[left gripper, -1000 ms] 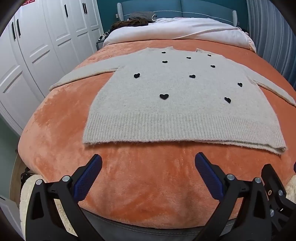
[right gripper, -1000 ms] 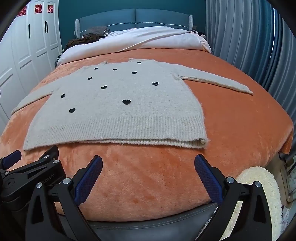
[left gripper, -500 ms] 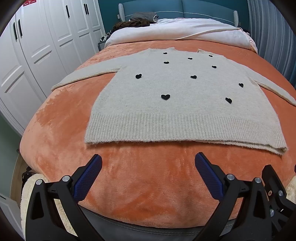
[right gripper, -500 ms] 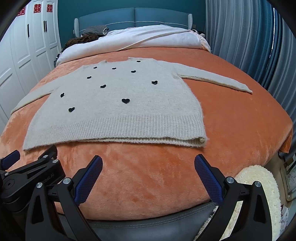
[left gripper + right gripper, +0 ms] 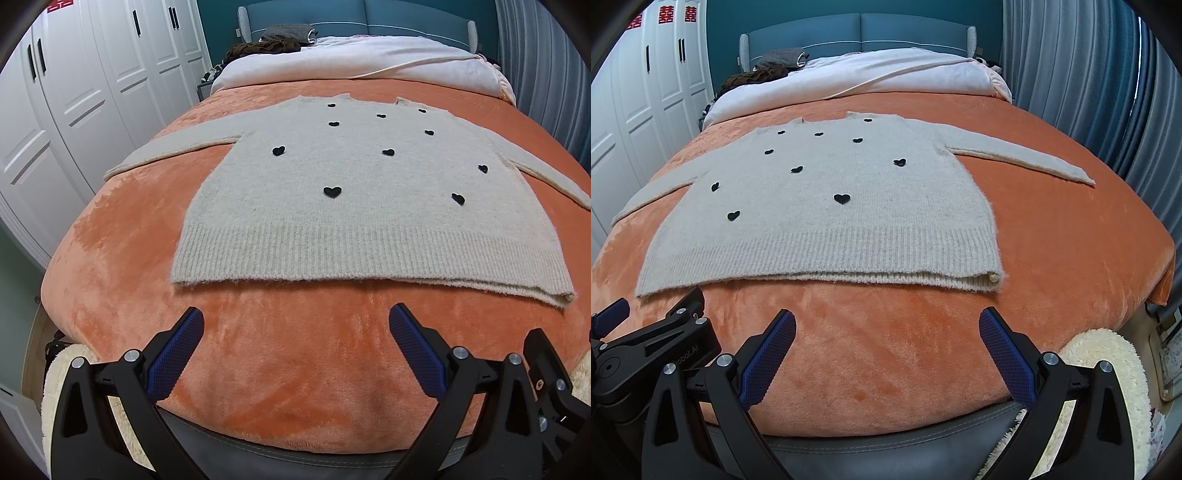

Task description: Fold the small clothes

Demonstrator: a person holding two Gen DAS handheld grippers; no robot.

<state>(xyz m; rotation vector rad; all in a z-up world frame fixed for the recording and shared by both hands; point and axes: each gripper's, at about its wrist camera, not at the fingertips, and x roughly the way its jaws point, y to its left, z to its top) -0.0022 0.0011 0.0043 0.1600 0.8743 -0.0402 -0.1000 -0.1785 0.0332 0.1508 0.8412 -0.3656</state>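
Little has changed since a second ago: the sweater (image 5: 362, 206) lies flat on the bed (image 5: 258, 362), only slightly lower in view. Left gripper (image 5: 295, 343) and right gripper (image 5: 886, 345) are held spread and empty; folding is judged unstarted.

Even soft indoor light, sharp focus, strong fisheye bending, dark corners.

You have eased both grippers toward 12 o'clock over the last second: the sweater (image 5: 369, 192) sits slightly nearer the left gripper (image 5: 295, 339) and right gripper (image 5: 886, 343), and more headboard (image 5: 860, 33) shows.
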